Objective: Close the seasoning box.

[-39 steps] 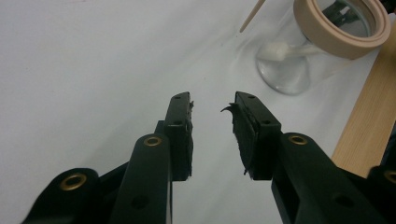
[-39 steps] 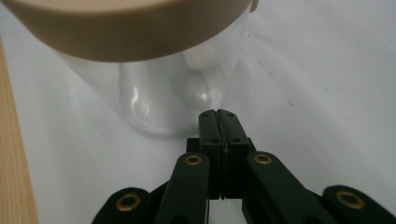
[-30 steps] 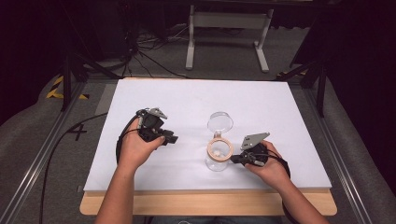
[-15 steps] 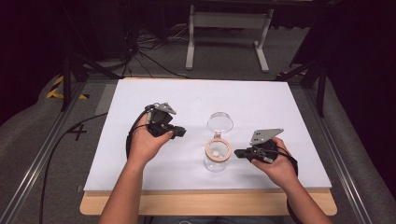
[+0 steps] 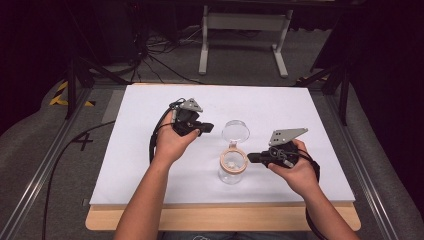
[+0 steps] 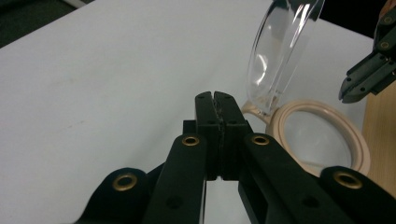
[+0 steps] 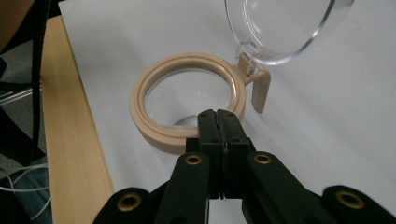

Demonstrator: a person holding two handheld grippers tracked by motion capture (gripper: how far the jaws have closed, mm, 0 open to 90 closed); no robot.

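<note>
Jar (image 5: 232,169), clear with a tan rim, stands on the white worktop (image 5: 150,150) near the middle of its near edge, and its hinged clear lid (image 5: 236,131) is swung up and back, so the mouth is open. That much looks done; whether the next job is to put something in, take something out or shut the lid I cannot judge, though something small and pale seems to lie inside (too blurred to name).

The left hand-held gripper (image 5: 207,128) hangs just left of the lid, apart from it, toward the worktop's middle. Its jaws are pressed together with nothing between them, which the left gripper view makes plain (image 6: 216,105). The right hand-held gripper (image 5: 251,158) sits just right of the jar's rim, its tips close to it and likewise closed on nothing (image 7: 218,119).

The high view gives the layout of both hands around the jar. The right gripper view adds what it cannot: the tan hinge tab (image 7: 259,88) joining lid to rim, and the closed tips just short of the rim.
</note>
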